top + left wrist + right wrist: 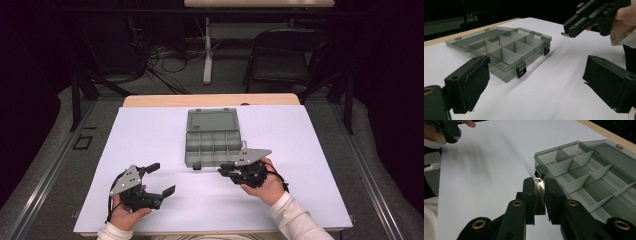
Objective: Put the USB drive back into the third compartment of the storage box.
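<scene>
On the left, our left gripper hangs with its jaws spread wide and nothing between them. Our right gripper is clenched on a small metal piece, just off the near right corner of the open compartment box, so the right hand is nearer. The jaws hide most of the piece, and we cannot tell what it is.

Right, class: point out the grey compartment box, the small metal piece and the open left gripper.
grey compartment box [212, 141], high view, divider grid.
small metal piece [539, 185], right gripper view, upper face.
left gripper [164, 179], high view, between fingertips.
</scene>
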### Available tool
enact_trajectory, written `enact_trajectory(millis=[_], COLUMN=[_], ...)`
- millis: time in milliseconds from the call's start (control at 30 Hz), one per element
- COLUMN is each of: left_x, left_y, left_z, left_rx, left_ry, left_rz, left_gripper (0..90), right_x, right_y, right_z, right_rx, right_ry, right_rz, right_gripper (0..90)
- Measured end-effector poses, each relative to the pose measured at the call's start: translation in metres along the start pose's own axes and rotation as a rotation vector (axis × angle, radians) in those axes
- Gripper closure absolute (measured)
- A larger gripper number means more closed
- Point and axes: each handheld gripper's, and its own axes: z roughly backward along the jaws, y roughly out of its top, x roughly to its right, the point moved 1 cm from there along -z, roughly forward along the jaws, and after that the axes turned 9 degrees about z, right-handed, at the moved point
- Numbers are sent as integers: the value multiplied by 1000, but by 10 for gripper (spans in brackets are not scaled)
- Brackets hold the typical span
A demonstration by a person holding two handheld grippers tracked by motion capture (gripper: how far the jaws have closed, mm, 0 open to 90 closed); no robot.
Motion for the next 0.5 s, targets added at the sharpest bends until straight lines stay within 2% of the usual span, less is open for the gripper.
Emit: enact_trajectory(millis=[167, 500], left_x=[-1, -1], left_y=[0, 0], left_z=[0, 0], left_rx=[0, 0], left_ry=[-2, -2], left_rz=[1, 0], left_gripper=[66, 66], right_x=[10, 22], right_y=[7, 16], right_z=[2, 0], right_rx=[-6, -39], right_ry=[-14, -39], right_rz=[-22, -31], right_gripper=[794, 794])
